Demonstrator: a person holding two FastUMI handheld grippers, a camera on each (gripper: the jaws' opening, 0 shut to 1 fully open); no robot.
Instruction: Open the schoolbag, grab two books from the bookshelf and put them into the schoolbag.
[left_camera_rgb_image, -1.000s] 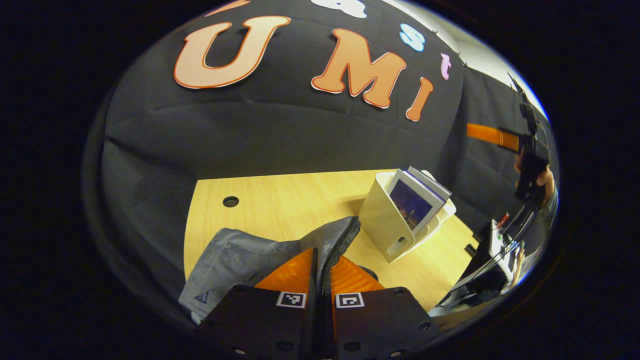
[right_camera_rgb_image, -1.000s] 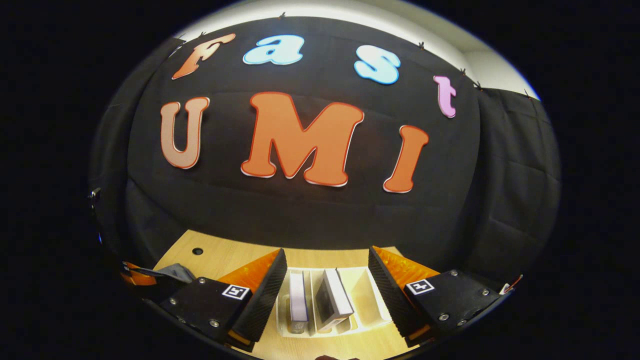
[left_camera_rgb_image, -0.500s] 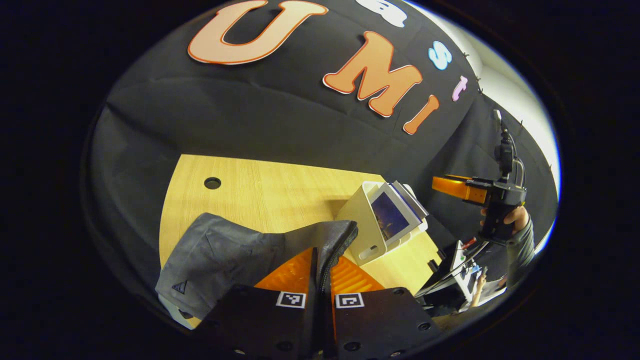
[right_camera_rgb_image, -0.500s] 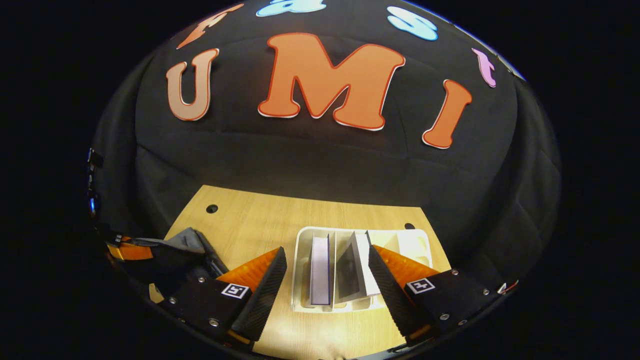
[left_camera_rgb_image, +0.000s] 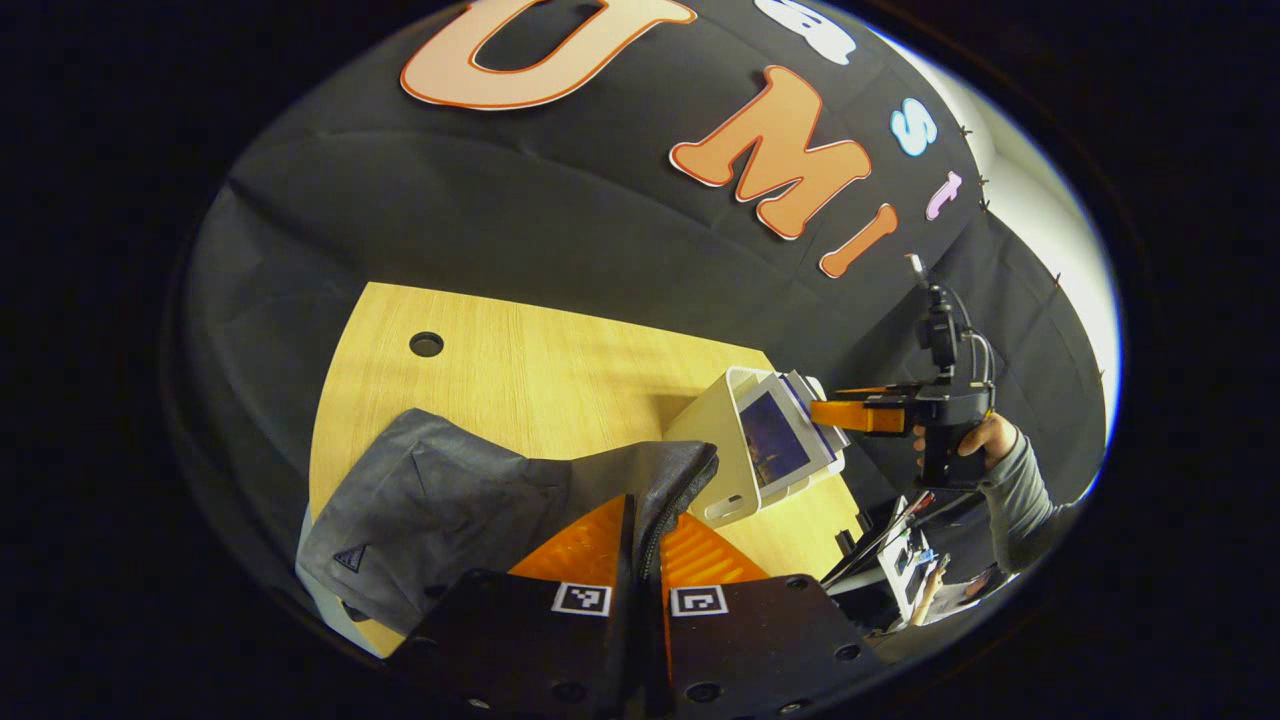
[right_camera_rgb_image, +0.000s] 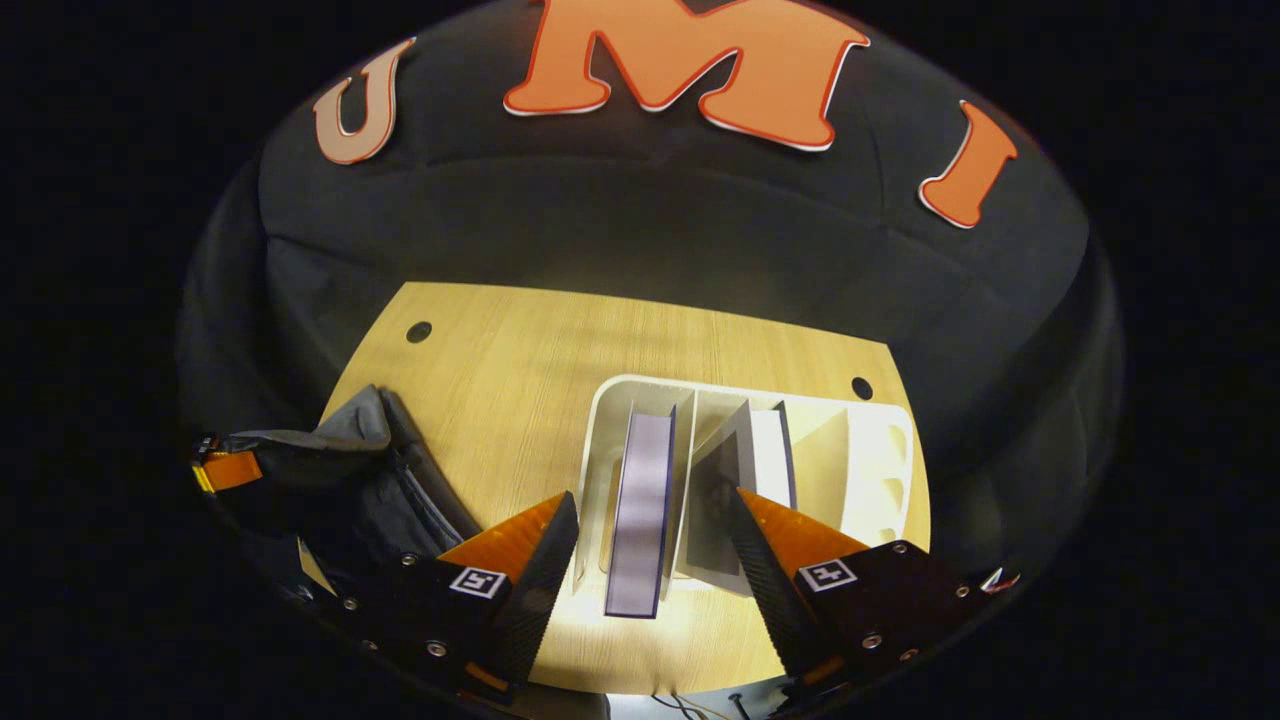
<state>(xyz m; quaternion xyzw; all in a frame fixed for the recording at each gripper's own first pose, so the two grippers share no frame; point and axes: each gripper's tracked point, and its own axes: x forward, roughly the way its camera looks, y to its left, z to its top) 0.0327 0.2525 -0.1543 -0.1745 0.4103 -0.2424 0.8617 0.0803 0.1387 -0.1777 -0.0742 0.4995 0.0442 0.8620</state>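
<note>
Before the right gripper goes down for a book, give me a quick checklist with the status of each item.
1. Right gripper open: ok, its jaws stand wide apart.
2. Book lined up: ok, the purple-edged book in the white plastic bookshelf sits between the fingers.
3. Second book available: ok, a grey-covered book leans in the next slot.
4. Grey fabric schoolbag held: ok, the left gripper is shut on its zipper edge.
5. Schoolbag open wide enough: cannot tell.
6. Fingers touching the book: not ok, they are above it.
</note>
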